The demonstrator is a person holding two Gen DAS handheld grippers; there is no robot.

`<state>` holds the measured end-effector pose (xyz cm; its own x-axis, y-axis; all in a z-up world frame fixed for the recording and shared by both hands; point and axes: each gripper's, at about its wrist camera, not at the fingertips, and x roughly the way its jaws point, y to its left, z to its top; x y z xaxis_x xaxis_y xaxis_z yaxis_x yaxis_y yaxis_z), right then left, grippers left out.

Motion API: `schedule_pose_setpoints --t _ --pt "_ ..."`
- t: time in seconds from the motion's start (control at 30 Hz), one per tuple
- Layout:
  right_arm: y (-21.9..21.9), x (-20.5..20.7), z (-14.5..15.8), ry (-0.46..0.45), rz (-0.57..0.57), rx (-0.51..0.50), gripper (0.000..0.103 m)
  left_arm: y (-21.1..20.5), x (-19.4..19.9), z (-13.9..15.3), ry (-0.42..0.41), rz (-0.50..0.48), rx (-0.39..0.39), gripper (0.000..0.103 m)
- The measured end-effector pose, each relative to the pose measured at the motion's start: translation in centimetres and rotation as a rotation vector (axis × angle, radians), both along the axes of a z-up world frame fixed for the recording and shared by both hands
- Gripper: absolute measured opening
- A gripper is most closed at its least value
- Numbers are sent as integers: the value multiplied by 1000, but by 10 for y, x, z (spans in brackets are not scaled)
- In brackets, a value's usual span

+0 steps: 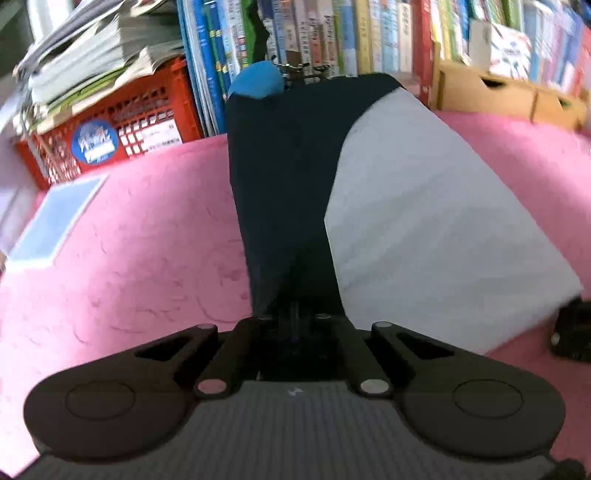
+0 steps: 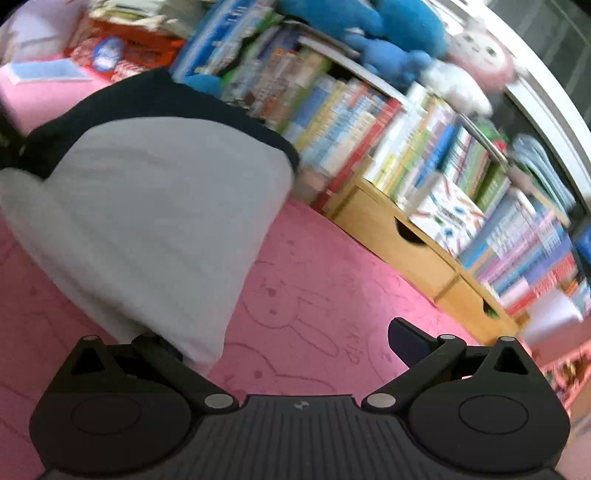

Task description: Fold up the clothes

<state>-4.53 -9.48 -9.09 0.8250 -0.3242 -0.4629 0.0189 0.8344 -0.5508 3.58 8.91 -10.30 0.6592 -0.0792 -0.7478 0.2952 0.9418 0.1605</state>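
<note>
A garment with a dark navy part (image 1: 280, 184) and a light grey part (image 1: 436, 221) lies on the pink mat (image 1: 129, 258). My left gripper (image 1: 293, 314) is shut on the navy edge of the garment, its fingers hidden under the cloth. In the right wrist view the same garment (image 2: 159, 206) drapes over the left finger of my right gripper (image 2: 284, 343), whose jaws stand wide apart; the right fingertip (image 2: 406, 343) is bare above the mat (image 2: 314, 295). The right gripper also shows at the grey corner in the left wrist view (image 1: 572, 328).
A red crate (image 1: 110, 136) with stacked papers stands at back left, a blue-and-white book (image 1: 55, 218) on the mat beside it. A bookshelf (image 1: 332, 37) and wooden drawers (image 2: 406, 236) run along the back. Plush toys (image 2: 388, 33) sit on top.
</note>
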Motion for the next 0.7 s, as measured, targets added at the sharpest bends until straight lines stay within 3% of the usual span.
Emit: schedule_pose_setpoints --t 0.07,0.13,0.2,0.27,0.3,0.33,0.47,0.57,0.7 --pt "-1 -1 -1 -7 1 21 102 -4 -13 12 -48 -27 79 3" --pt "-5 -3 -2 -16 -6 49 102 -10 -28 26 -109 -55 168 28" --pt "-10 -3 -4 -21 -13 81 102 -17 -43 39 -143 -121 147 31" --pt "-14 -3 -3 -21 -16 111 102 -32 -57 48 -157 -229 90 42" --pt "-16 -3 -3 -21 -17 126 102 -44 -65 48 -173 -297 87 55" --pt "-18 -4 -3 -20 -18 141 102 -56 -72 45 -200 -372 99 59" --pt "-33 -1 1 22 -2 247 102 -97 -86 17 -272 -667 221 58" --pt "-46 2 6 69 22 346 96 -109 -86 0 -293 -830 278 47" --pt "-52 2 8 108 69 385 83 -113 -84 -12 -316 -937 369 40"
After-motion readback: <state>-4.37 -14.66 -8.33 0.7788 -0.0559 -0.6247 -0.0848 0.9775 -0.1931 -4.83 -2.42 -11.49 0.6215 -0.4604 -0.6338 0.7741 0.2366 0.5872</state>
